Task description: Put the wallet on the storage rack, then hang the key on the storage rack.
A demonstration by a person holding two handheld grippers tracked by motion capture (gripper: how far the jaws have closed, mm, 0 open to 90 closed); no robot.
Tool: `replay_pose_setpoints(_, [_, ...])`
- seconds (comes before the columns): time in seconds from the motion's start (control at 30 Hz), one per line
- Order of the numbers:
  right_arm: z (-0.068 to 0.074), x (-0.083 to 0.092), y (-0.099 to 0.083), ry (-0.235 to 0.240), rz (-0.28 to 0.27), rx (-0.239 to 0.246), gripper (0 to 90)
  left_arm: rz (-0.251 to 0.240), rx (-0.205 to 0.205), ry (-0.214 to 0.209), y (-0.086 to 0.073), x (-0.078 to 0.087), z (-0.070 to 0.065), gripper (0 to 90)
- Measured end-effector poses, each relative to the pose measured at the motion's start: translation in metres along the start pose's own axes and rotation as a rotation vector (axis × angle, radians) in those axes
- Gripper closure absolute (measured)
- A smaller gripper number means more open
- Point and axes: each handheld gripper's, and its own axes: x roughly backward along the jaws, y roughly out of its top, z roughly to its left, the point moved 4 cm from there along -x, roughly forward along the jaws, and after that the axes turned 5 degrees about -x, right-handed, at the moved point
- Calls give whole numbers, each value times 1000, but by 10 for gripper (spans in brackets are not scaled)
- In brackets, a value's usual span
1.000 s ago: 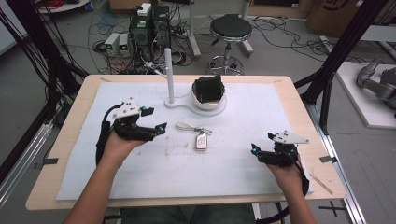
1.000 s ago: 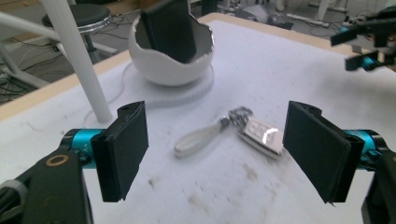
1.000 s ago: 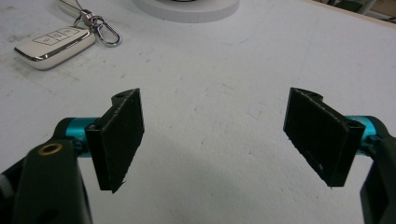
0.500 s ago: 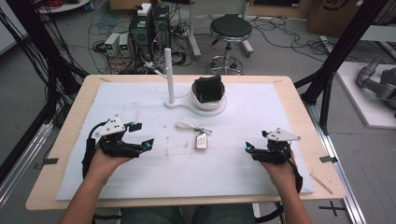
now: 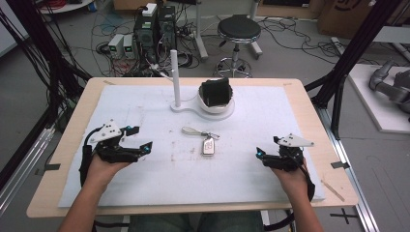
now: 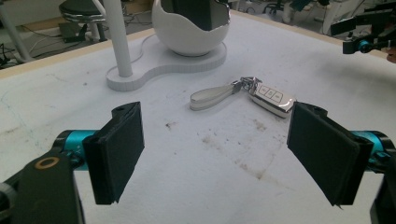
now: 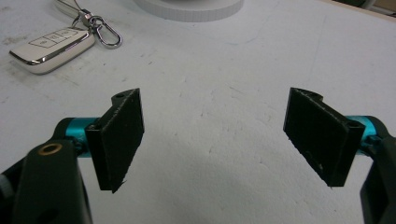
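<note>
**Car key fob lies between 2 open grippers**

The car key fob (image 5: pixel 209 146), with its white strap loop (image 5: pixel 192 130) clipped on, lies flat on the white table cover (image 5: pixel 290 111), near the middle and just in front of the white stand (image 5: pixel 203 105) with its upright post and egg-shaped cup. The left gripper (image 5: pixel 141 137) sits well to the fob's left; its jaws have just been opening and stand wide with nothing between them. The right gripper (image 5: pixel 259 155) rests well apart on the other side, jaws also spread wide and empty.
</note>
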Motion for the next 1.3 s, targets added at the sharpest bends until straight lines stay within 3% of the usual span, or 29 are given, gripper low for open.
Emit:
replay_pose_setpoints(0.3, [1, 5, 5, 0, -22, 13, 207, 12, 0, -1, -4, -3, 1, 187])
replay_pose_setpoints(0.73, [18, -14, 20, 39, -2, 53, 207, 14, 5, 29, -8, 7, 9, 187])
replay_pose_setpoints(1.0, [42, -36, 50, 78, -9, 108, 206, 12, 13, 26, -9, 8, 11, 187])
replay_pose_setpoints(1.23, [74, -69, 75, 159, 13, 170, 206, 8, 10, 34, -9, 11, 13, 187])
replay_pose_setpoints(1.3, [77, -73, 79, 161, 10, 180, 205, 8, 11, 37, -10, 12, 14, 187])
